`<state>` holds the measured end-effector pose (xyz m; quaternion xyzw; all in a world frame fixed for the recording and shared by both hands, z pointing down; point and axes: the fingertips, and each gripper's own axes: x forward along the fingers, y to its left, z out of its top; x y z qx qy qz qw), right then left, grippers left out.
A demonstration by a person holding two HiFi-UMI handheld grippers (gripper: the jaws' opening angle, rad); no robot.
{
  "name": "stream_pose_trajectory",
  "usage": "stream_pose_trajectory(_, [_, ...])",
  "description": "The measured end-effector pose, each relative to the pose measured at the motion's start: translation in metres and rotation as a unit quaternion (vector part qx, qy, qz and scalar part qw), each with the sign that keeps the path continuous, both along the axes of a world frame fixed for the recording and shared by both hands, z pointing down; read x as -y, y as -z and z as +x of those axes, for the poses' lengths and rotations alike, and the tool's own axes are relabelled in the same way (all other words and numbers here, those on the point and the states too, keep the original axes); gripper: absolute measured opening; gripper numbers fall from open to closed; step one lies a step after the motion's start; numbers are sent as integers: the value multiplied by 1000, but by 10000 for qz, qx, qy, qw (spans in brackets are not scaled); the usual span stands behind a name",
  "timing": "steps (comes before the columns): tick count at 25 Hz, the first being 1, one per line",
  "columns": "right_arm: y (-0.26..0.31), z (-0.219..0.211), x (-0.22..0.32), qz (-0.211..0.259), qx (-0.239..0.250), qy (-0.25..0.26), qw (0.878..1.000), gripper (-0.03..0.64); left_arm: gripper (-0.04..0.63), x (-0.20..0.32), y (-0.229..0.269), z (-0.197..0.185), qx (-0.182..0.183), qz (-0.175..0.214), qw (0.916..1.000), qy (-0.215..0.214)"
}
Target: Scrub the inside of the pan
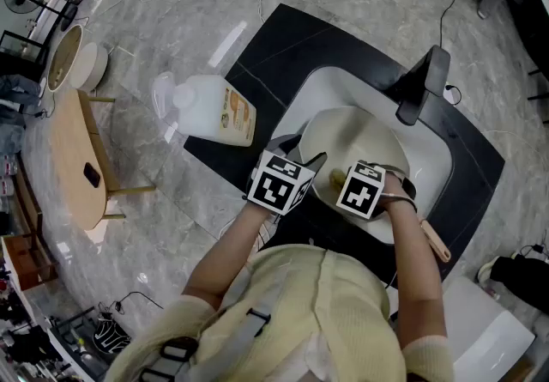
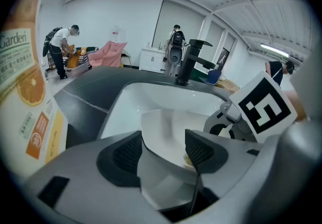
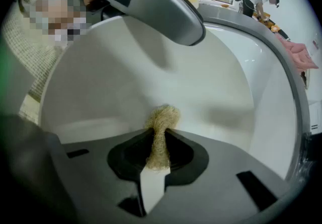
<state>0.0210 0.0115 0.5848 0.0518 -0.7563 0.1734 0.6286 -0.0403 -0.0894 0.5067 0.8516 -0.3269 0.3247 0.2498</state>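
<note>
1. One cream pan (image 1: pixel 353 133), tilted inside the white sink (image 1: pixel 431 159), open side turned toward the person.
2. Wood-tipped handle (image 1: pixel 435 240) reaching out over the sink's near edge, just beside the right forearm.
3. Against the pan's pale inner wall, a tan fibrous scrubber (image 3: pixel 162 117), its tuft touching the surface.
4. Pinched tight on that scrubber, the right tongs (image 3: pixel 160 155), with the tuft poking out past the pads and down into the pan.
5. Clamped over the pan's rim on the person's left side, the left tongs (image 2: pixel 163 150): one pad inside the wall, the other outside.
6. Black faucet (image 1: pixel 425 84) at the sink's far side, spout over the basin.
7. Black table (image 1: pixel 283 45) all round the sink.
8. White bottle (image 1: pixel 210 110) with an orange label just left of the sink, close by the left tongs.
9. Farther out, grey stone-patterned floor (image 1: pixel 171 20) and a long wooden bench (image 1: pixel 73 157) at the far left.
</note>
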Motion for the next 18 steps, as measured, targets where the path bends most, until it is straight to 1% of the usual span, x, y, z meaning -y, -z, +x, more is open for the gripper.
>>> stream_pose_trajectory(2, [3, -6, -3, -15, 104, 21, 9999, 75, 270, -1, 0, 0, 0, 0, 10000, 0])
stream_pose_trajectory(4, [7, -14, -7, -129, 276, -11, 9995, 75, 270, -1, 0, 1, 3, 5, 10000, 2])
stream_pose_trajectory(9, [26, -33, -15, -672, 888, -193, 9936, 74, 270, -2, 1, 1, 2, 14, 10000, 8])
stream_pose_trajectory(14, [33, -35, -17, -1078, 1062, -370, 9878, 74, 270, -2, 2, 0, -4, 2, 10000, 6])
stream_pose_trajectory(18, [44, -35, -20, -1349, 1318, -563, 9804, 72, 270, -2, 2, 0, -1, 0, 10000, -1])
